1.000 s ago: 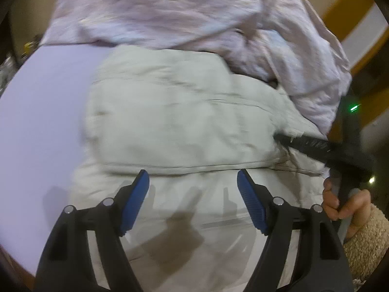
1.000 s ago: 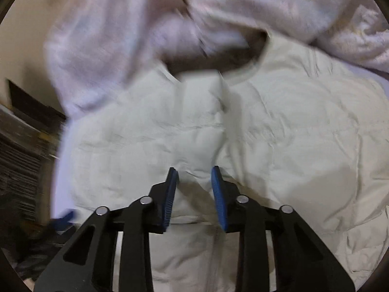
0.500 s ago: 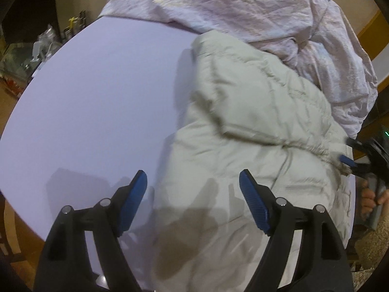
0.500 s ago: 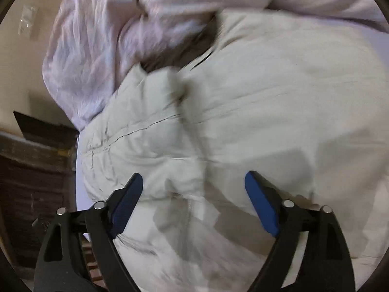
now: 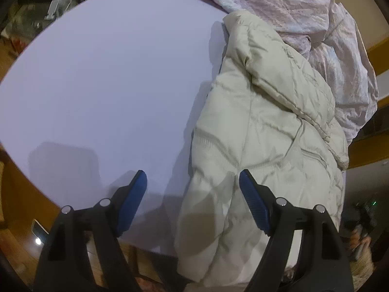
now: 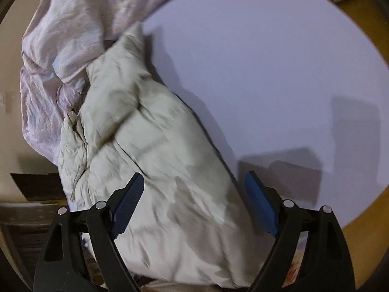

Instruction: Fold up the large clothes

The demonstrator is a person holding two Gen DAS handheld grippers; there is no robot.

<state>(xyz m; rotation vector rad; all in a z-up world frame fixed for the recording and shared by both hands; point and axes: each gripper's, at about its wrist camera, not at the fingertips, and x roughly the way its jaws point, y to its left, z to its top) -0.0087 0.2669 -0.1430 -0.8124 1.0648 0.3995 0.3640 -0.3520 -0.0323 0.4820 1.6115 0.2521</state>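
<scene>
Puffy cream jacket (image 5: 262,126) lies folded in a long bundle on the lavender counter (image 5: 109,77), along 1 side of it; near end overhangs the counter edge toward the cameras. In the right wrist view the jacket (image 6: 155,160) runs from lower centre up-left, w/ a narrow end pointing away. Quilted seams and creases visible; 1 folded flap lies across the top, its edge running diagonally. A cord or seam line trails down the mid part; cannot tell which.

Pale pink crumpled cloth (image 5: 323,31) heaped at the far end of the jacket, touching it. Same cloth (image 6: 63,43) seen upper left in the right wrist view, partly blurred.

Left tool (image 5: 192,194): fingers spread wide, gripping nothing, above the jacket's near edge and bare counter; blue pads (image 5: 132,202) clear of fabric. Right tool (image 6: 194,199): fingers also wide apart, nothing gripped, jacket beneath and between them; contact w/ fabric cannot be told.

Tool shadows fall on jacket and counter. Wood-tone floor (image 6: 359,233) beyond the counter rim. Dim clutter at upper left of left view, too small to identify.
</scene>
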